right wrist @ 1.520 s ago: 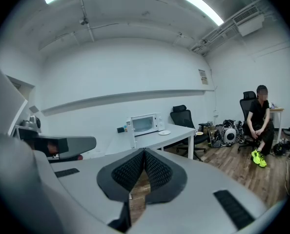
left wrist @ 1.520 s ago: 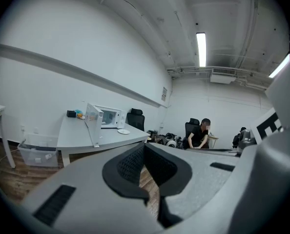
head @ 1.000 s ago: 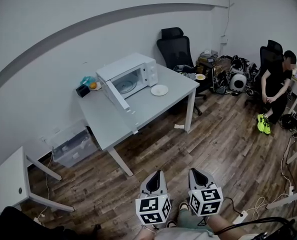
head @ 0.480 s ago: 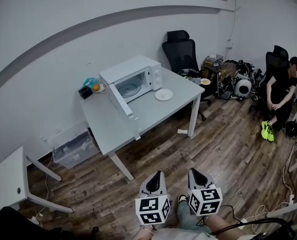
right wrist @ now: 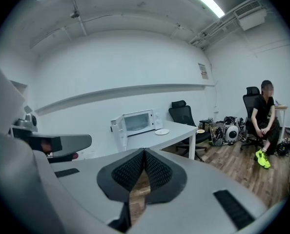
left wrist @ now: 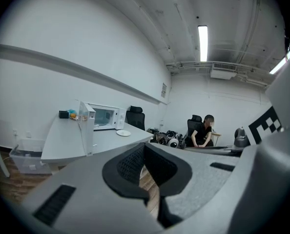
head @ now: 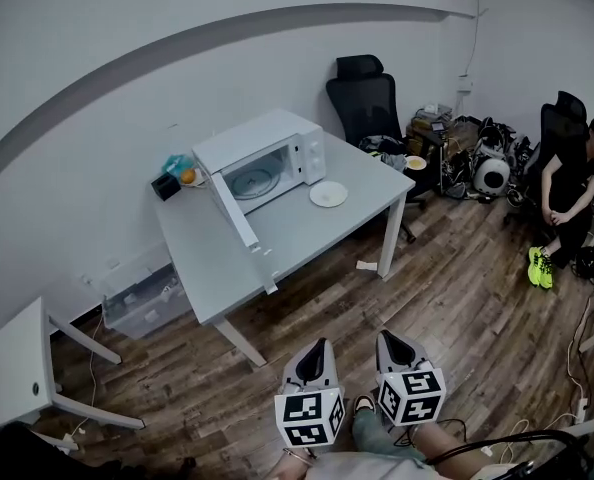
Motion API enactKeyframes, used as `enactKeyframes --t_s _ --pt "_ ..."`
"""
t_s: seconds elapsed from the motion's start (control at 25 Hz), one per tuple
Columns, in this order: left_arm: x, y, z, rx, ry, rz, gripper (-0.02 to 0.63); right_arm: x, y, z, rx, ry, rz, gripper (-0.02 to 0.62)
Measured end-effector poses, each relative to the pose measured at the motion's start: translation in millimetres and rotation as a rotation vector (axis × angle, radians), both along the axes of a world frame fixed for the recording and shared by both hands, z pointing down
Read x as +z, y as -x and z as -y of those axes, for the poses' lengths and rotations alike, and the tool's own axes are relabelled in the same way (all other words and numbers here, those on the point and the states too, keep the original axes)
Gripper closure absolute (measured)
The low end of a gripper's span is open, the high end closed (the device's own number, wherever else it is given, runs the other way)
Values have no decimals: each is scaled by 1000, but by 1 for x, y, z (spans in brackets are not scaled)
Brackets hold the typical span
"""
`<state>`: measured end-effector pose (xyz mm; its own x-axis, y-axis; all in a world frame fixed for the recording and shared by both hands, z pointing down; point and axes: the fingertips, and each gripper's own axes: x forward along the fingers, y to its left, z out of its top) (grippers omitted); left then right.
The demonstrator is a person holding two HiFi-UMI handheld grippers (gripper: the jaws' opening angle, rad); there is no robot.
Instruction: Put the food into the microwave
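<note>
Grippers sit at the near edge of the head view, side by side over the dark wooden plank floor: the left gripper and the right gripper, each carrying its marker cube. In each gripper view the two ribbed black jaws meet at the tips with nothing between them, so both tools are closed and empty. Well beyond them stands a pale grey rectangular table. On its right half lies a small white round plate, flat and apart from the other objects; what it carries is too small to tell. Just left of the plate is a white microwave oven, its hinged door standing wide open toward the table's front and showing a glass turntable in the cavity. Behind the oven's left side, near the wall, a small orange object rests beside a black box. Under the table is a clear plastic storage bin. Farther off, a black high-backed office chair stands at the table's far end, and a seated person in black clothing occupies the right corner.
</note>
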<state>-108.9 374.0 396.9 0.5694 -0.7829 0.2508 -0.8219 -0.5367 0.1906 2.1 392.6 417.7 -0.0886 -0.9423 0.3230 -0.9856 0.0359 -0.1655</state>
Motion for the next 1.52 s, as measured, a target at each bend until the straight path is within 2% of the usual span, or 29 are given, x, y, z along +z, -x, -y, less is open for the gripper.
enactKeyframes --t_s 0.56,1.52 --pt "-4 -35 66 -70 7 9 603 -8 -27 73 -96 -1 1 578" --pt "6 -101 173 -128 30 39 603 -2 -100 187 -141 1 27 578"
